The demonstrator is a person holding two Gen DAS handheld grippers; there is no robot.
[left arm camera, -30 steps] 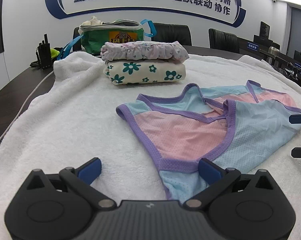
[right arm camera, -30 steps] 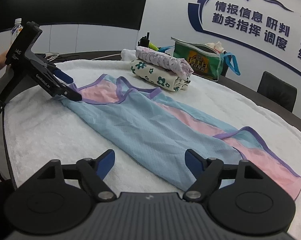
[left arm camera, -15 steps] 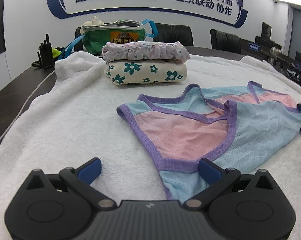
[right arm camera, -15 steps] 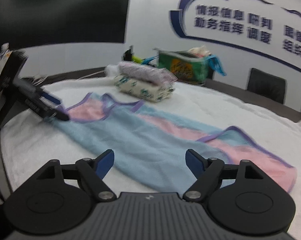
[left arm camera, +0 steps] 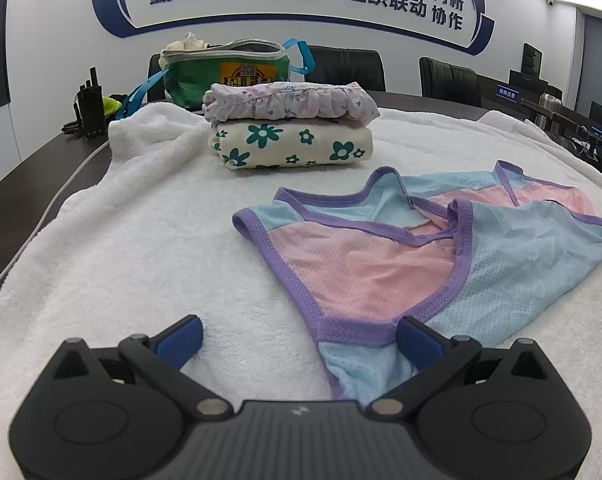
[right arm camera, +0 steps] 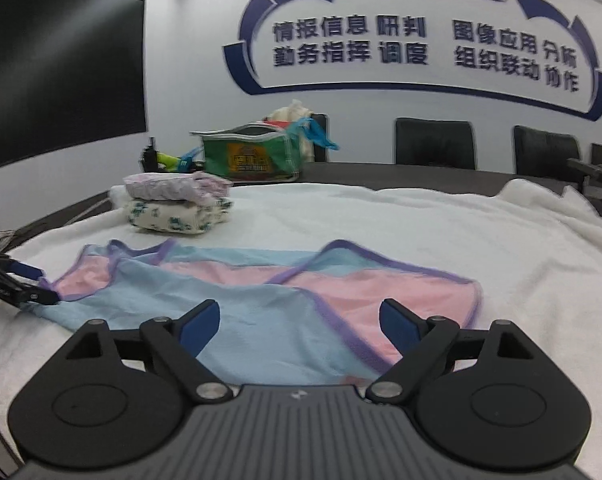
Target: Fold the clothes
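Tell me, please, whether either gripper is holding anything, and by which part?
Nothing is held. Both the left gripper and right gripper are open above the pink and blue mesh vest with purple trim.

I log a white fleece blanket (left arm camera: pixel 149 248) spread over a dark desk (left arm camera: pixel 33 172). At the blanket's far edge stands a green zip bag (left arm camera: pixel 225 70) with blue straps, cream fabric poking out of the top. To its left on the desk I see black handheld radios (left arm camera: pixel 88 108) beside something neon yellow. A pale cable (left arm camera: pixel 49 208) runs along the desk's left side. Black office chairs (right arm camera: pixel 435 142) line the far side. The wall behind carries blue Chinese lettering (right arm camera: pixel 425 48); a large dark screen (right arm camera: pixel 57 72) hangs at left.
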